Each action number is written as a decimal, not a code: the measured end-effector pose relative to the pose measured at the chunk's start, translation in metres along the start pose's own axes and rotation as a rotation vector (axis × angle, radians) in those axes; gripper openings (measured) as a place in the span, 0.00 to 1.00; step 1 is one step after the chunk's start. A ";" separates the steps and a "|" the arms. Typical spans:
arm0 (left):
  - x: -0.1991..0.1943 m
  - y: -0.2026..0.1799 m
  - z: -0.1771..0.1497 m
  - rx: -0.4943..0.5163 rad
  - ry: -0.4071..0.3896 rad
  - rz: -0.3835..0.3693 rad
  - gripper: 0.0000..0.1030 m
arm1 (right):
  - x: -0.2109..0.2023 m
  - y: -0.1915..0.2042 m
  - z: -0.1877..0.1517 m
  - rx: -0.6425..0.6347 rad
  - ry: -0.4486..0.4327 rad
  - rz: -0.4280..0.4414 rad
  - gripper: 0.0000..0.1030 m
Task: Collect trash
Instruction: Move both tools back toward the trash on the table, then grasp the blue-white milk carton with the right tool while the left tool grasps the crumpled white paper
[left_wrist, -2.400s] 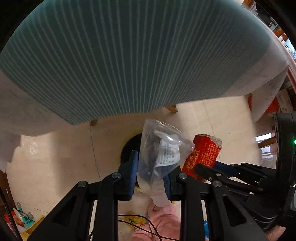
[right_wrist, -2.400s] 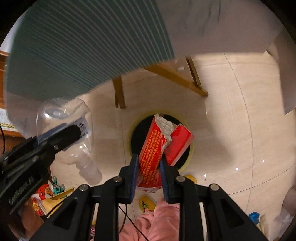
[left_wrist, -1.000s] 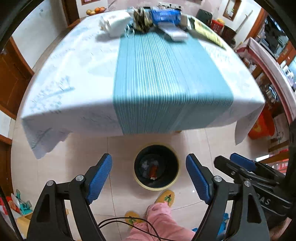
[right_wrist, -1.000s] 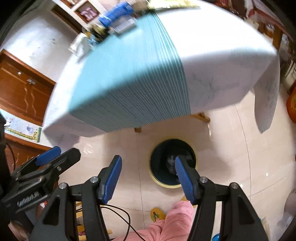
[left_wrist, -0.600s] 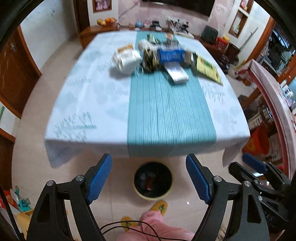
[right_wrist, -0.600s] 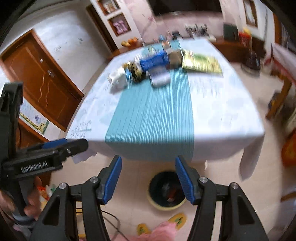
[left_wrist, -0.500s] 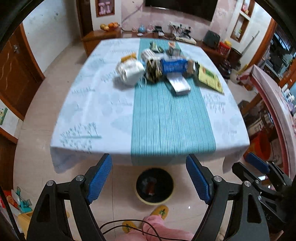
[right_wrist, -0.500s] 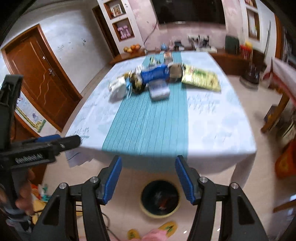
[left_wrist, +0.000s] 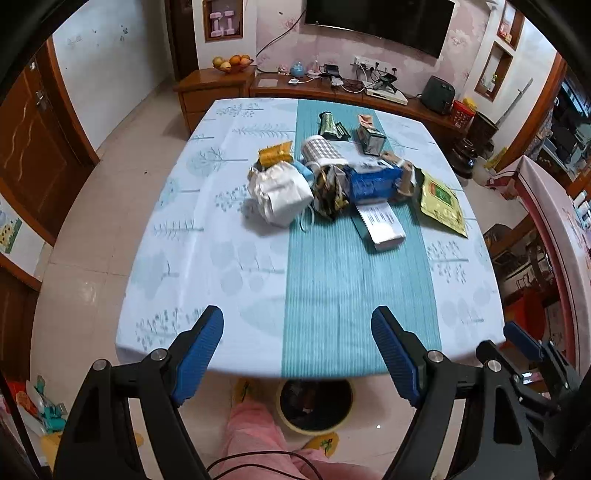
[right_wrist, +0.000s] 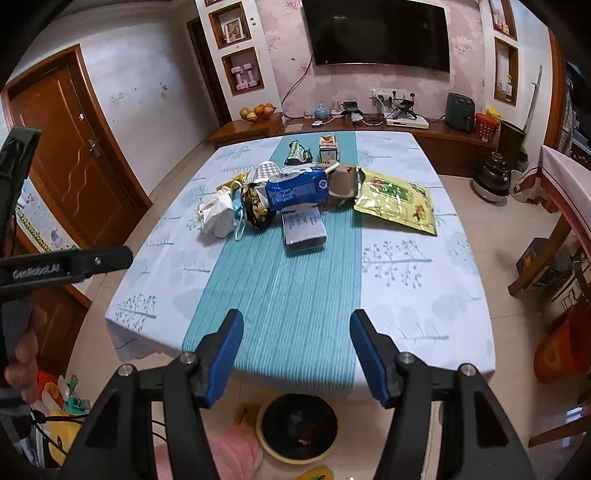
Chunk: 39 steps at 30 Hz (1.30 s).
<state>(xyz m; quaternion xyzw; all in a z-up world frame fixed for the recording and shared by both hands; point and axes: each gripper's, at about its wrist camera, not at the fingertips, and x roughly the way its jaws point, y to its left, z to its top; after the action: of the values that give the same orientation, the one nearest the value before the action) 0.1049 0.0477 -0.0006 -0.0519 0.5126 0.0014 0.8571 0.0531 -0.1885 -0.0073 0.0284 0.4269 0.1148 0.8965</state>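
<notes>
Nearest, on the floor under the table's near edge, stands the bin (right_wrist: 297, 428), round and dark with a pale rim; some scraps lie at its bottom, too dim to name. A pink sleeve or trouser leg (left_wrist: 255, 432) shows just beside it.

Above the near edge both tools hang empty. The left gripper (left_wrist: 297, 354) has its blue pads spread wide with nothing between them, and the right gripper (right_wrist: 295, 356) is also parted and holds nothing.

The step in hand looks like the reach for another piece of trash. The next move calls for carrying a gripper across the bare teal runner (left_wrist: 354, 280) to the pile.

That trash sits mid-table towards the far edge: a white box (left_wrist: 380, 227) nearest, on the runner; a crumpled white bag (left_wrist: 280, 194) left of it; a blue carton (left_wrist: 373, 182) behind; a yellow packet (right_wrist: 397, 203) towards the right edge. More wrappers lie beyond.
</notes>
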 end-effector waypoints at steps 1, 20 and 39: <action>0.003 0.002 0.005 0.001 0.004 -0.001 0.79 | 0.003 0.001 0.004 0.003 0.000 0.003 0.58; 0.171 0.048 0.151 -0.042 0.286 -0.150 0.79 | 0.106 0.038 0.111 0.188 0.025 -0.063 0.58; 0.234 0.047 0.161 -0.090 0.417 -0.264 0.81 | 0.151 0.065 0.124 0.197 0.110 -0.044 0.58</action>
<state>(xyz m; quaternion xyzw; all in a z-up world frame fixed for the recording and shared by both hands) 0.3542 0.0968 -0.1346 -0.1559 0.6664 -0.0985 0.7224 0.2292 -0.0850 -0.0332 0.1008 0.4851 0.0538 0.8669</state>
